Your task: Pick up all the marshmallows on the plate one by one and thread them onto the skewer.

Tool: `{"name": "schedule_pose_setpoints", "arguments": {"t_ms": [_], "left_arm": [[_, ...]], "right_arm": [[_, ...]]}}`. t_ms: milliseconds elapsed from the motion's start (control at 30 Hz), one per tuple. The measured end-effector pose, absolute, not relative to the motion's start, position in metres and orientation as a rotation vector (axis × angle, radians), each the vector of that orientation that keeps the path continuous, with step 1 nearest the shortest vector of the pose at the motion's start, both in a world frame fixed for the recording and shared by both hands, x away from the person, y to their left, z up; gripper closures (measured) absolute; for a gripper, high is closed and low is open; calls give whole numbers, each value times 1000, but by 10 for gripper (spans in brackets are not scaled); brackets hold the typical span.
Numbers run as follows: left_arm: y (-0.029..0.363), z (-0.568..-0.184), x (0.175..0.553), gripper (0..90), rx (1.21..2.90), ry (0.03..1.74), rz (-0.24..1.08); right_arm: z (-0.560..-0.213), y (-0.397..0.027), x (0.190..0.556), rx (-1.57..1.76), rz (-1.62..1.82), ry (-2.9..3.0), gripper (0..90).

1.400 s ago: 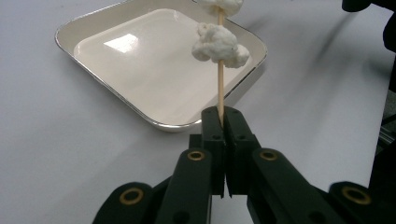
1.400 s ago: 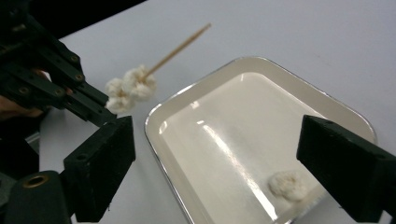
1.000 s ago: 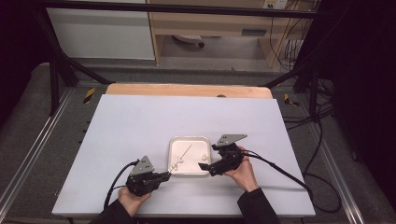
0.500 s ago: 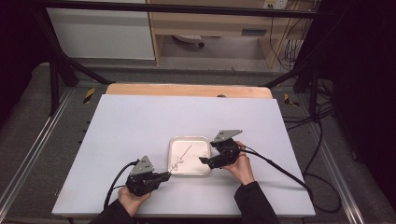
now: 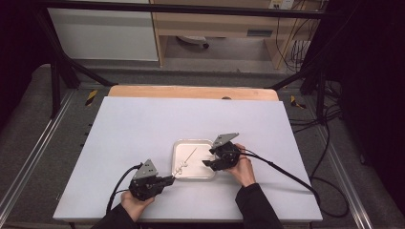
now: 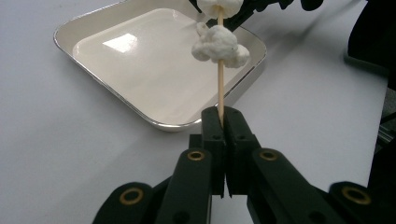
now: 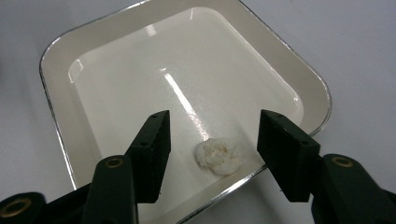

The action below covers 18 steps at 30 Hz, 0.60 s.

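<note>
Your left gripper [image 6: 223, 119] clamps the skewer [image 6: 220, 88]; your right gripper [image 7: 212, 135], jaws just closing, straddles a popcorn piece [image 7: 218, 156] untouched; the skewer's tip is cut off.

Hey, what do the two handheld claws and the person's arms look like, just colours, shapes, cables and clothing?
Both the left claw and the right claw are black, each topped by a grey three-cornered plate. Each has two blocky black jaws on linked arms with brass-coloured rings at the pivots, seen in both gripper views. A black cable trails from the right one, and another curves off the left. The person wears dark long sleeves.
</note>
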<state>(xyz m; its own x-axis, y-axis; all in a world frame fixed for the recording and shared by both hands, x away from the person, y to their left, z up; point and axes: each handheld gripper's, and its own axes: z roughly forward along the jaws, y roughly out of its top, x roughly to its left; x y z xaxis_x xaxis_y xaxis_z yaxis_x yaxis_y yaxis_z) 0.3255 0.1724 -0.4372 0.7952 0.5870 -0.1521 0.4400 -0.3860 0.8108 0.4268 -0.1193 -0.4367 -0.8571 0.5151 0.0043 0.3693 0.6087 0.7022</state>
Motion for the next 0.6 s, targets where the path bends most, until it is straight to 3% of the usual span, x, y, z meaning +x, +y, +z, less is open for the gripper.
{"name": "schedule_pose_setpoints", "arguments": {"t_ms": [600], "left_arm": [[173,-437,325,881,2040,758,196]], "right_arm": [[-439,-109,429,675,953,2682,620]]}}
